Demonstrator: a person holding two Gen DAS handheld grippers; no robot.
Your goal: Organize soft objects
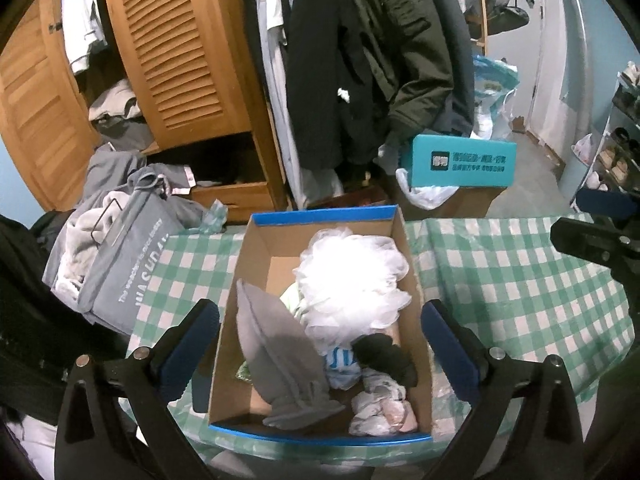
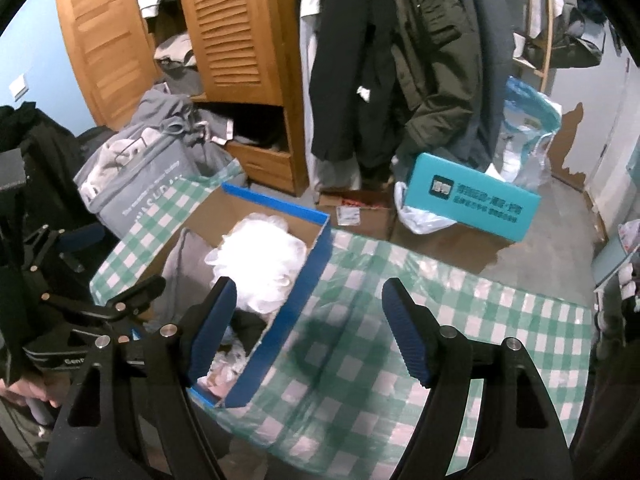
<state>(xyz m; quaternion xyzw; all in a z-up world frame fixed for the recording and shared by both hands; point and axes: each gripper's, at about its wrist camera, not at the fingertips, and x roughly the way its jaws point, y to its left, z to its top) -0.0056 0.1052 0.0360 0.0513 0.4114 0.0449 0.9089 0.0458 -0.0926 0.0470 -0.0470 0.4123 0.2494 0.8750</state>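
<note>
A blue-rimmed cardboard box (image 1: 320,214) stands on the green checked tablecloth (image 1: 520,280). It holds a white mesh bath pouf (image 1: 352,280), a grey cloth (image 1: 280,352), a black sock (image 1: 386,358), a blue-white striped cloth (image 1: 340,362) and a pale crumpled cloth (image 1: 380,410). My left gripper (image 1: 320,344) is open and empty, hovering over the box with its fingers outside both side walls. My right gripper (image 2: 308,328) is open and empty, above the box's blue right wall (image 2: 288,312) and the cloth beside it. The pouf (image 2: 260,264) also shows in the right wrist view.
A grey laundry bag (image 1: 120,264) full of clothes stands left of the table. Behind are a wooden louvred wardrobe (image 1: 180,60), hanging coats (image 1: 360,60), a teal box (image 1: 460,162) on cartons, and a shoe rack (image 1: 616,140) at right.
</note>
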